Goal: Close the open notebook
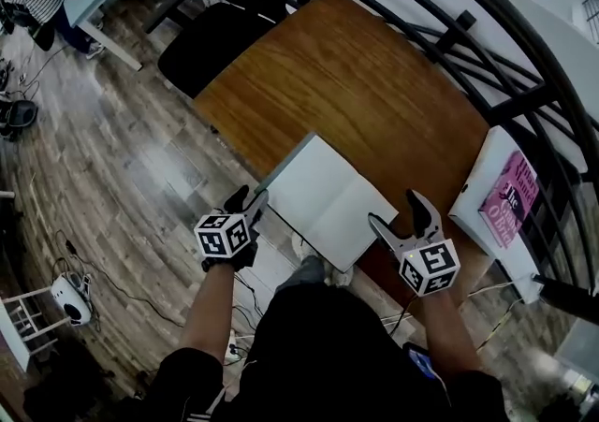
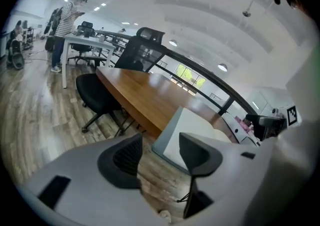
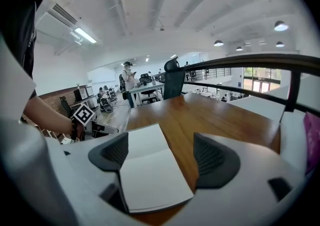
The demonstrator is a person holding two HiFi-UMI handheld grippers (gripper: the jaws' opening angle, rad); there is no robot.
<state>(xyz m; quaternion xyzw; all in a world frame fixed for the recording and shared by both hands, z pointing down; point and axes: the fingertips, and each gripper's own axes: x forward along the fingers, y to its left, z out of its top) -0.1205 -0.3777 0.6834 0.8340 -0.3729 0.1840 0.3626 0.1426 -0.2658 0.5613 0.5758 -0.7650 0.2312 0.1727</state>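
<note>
Pretty simple setup: a long brown wooden worktop (image 1: 356, 83) with a glossy top. Lying flat on it is an open white-paged notebook (image 1: 323, 200) with a grey cover, blank pages up, right at the near edge.

the right tongs (image 3: 162, 156) are standing with their jaws wide apart, the dark ribbed pads pressing on nothing. the open notebook (image 3: 150, 170) is lying flat on the brown wooden surface (image 3: 220, 115), its blank white pages showing in the gap between the jaws and one corner reaching towards the camera. at the left, the left tongs (image 3: 106, 130) are hovering near the notebook's left edge, their marker cube (image 3: 83, 115) facing this way. a black chair (image 3: 173, 84) is standing at the surface's far end, and a dark railing (image 3: 250, 62) is curving along the right.
</note>
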